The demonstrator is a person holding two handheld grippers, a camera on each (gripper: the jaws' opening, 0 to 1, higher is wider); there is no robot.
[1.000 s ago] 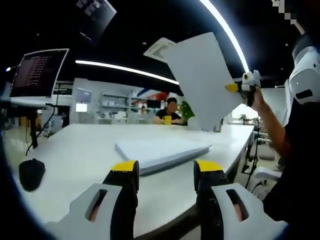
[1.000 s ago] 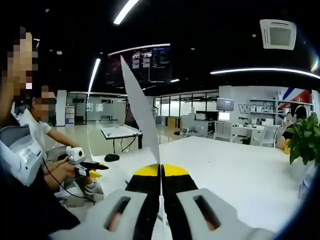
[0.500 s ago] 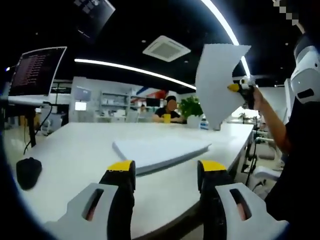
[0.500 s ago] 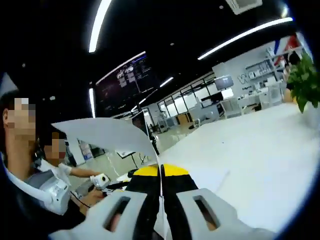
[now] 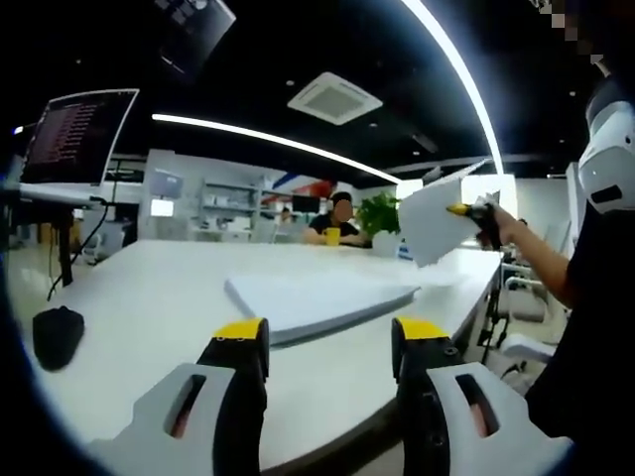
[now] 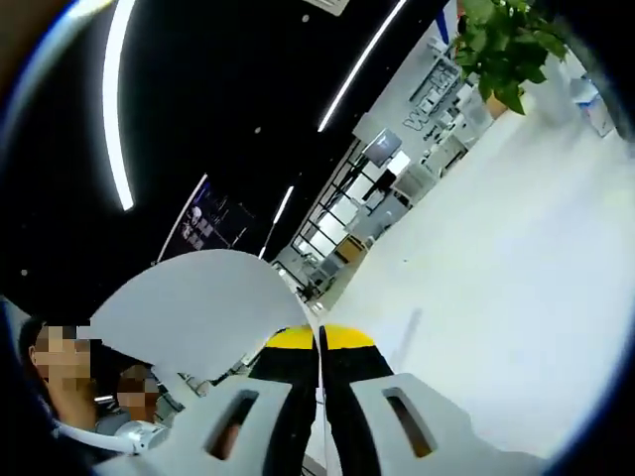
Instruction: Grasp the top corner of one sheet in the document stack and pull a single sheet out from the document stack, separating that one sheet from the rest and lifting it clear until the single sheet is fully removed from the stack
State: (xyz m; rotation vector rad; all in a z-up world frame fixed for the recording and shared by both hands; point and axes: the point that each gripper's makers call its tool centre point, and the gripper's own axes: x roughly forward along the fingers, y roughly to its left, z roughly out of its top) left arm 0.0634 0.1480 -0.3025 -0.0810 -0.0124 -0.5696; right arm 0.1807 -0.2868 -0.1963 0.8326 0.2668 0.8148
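Note:
A white document stack (image 5: pixel 319 297) lies flat on the white table (image 5: pixel 149 297), just beyond my left gripper (image 5: pixel 327 342), whose yellow-tipped jaws stand apart with nothing between them. To the right and above the table, my right gripper (image 5: pixel 464 209) is shut on a single white sheet (image 5: pixel 434 221), held well clear of the stack. In the right gripper view the jaws of that gripper (image 6: pixel 319 340) are pressed together on the sheet's edge, and the sheet (image 6: pixel 198 309) curls away to the left.
A black mouse (image 5: pixel 56 335) lies at the table's left edge under a monitor (image 5: pixel 76 139). A potted plant (image 5: pixel 378 215) and a seated person (image 5: pixel 340 220) are at the table's far end. The table's front edge runs close to my left jaws.
The right gripper has dropped lower and tilted, so the sheet now hangs nearer the table and lies flatter. The left gripper and the stack have not moved.

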